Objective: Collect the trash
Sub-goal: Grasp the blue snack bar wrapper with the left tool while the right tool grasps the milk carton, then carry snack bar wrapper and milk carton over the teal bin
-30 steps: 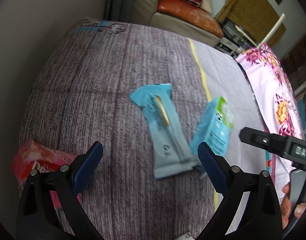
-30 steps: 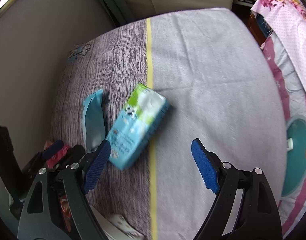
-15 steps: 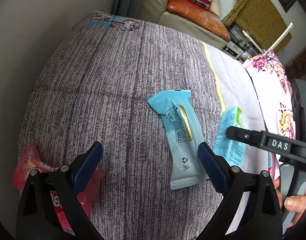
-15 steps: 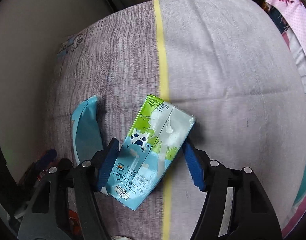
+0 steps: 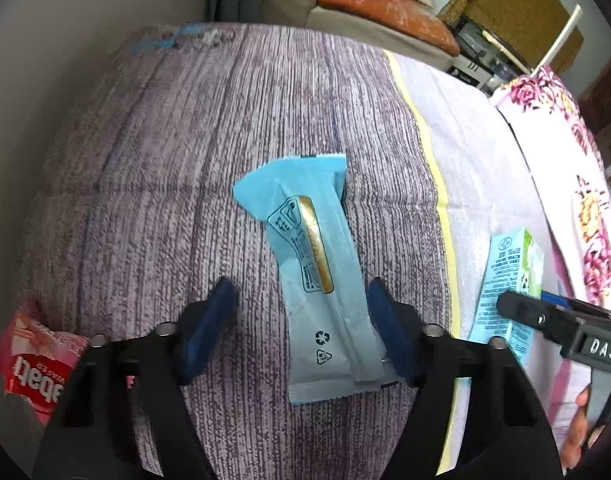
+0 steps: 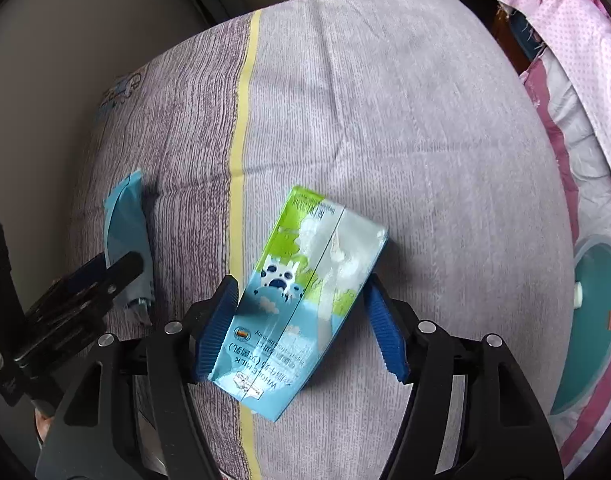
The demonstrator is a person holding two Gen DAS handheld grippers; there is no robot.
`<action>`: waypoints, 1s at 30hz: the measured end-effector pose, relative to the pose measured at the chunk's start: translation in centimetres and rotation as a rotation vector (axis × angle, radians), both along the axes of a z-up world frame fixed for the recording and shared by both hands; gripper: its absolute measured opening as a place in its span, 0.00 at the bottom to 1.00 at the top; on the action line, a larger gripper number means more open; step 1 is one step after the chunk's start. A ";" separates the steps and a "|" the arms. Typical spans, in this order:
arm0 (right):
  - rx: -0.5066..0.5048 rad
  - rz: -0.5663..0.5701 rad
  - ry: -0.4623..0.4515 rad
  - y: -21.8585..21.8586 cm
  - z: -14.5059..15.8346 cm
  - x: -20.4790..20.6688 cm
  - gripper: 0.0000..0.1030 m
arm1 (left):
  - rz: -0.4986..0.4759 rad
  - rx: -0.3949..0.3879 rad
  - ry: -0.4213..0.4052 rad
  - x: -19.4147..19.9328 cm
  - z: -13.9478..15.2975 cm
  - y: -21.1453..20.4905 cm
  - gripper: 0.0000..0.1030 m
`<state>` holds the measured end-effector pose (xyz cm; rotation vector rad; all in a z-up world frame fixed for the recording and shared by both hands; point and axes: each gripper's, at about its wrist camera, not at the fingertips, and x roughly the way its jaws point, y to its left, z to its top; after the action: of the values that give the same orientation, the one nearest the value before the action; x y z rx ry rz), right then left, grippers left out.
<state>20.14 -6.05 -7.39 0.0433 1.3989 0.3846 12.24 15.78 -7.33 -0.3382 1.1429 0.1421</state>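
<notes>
Between the blue pads of the right gripper [image 6: 301,326] a blue-and-green milk carton [image 6: 305,300] is lying flat on the bedspread [image 6: 405,120]; the left pad is touching its edge and the right pad is sitting at its far edge, so the jaws look to be bracketing it, though whether they are really squeezing I cannot tell. Its panels are looking dented, so it is probably empty, light and easily crushed, with a slick coating; pinching across the narrow width near the middle seems safest. Beside it, the left gripper [image 5: 301,330] is half spread, its jaws having just been closing around a pale blue wrapper [image 5: 317,276], which is lying between them with a clear gap on the left side. That film is likely limp and slippery, so gathering its lower half should be holding best.
</notes>
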 end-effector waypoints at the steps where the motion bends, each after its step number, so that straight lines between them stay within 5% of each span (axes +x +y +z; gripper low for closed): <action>1: 0.001 0.003 0.000 0.3 -0.2 0.0 0.63 | 0.002 0.009 0.001 0.0 0.0 -0.1 0.40; 3: -0.001 0.014 -0.016 0.5 -0.4 -0.4 0.64 | 0.005 0.001 0.001 -0.2 0.1 -0.1 0.26; 6: -0.011 0.036 -0.086 0.2 0.2 -1.3 0.58 | 0.002 0.014 -0.006 -0.7 0.5 -0.5 0.23; 17: 0.114 -0.074 -0.141 -7.1 3.7 -4.3 0.53 | -0.115 0.025 -0.069 -2.6 4.1 -6.4 0.23; 30: 0.219 -0.264 -0.194 -18.1 5.6 -8.4 0.53 | -0.326 0.019 -0.075 -2.9 4.9 -18.6 0.23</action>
<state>11.74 -24.16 -1.78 0.3580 1.1378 0.3108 9.37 -2.82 -2.42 -0.1362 1.1063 -0.1453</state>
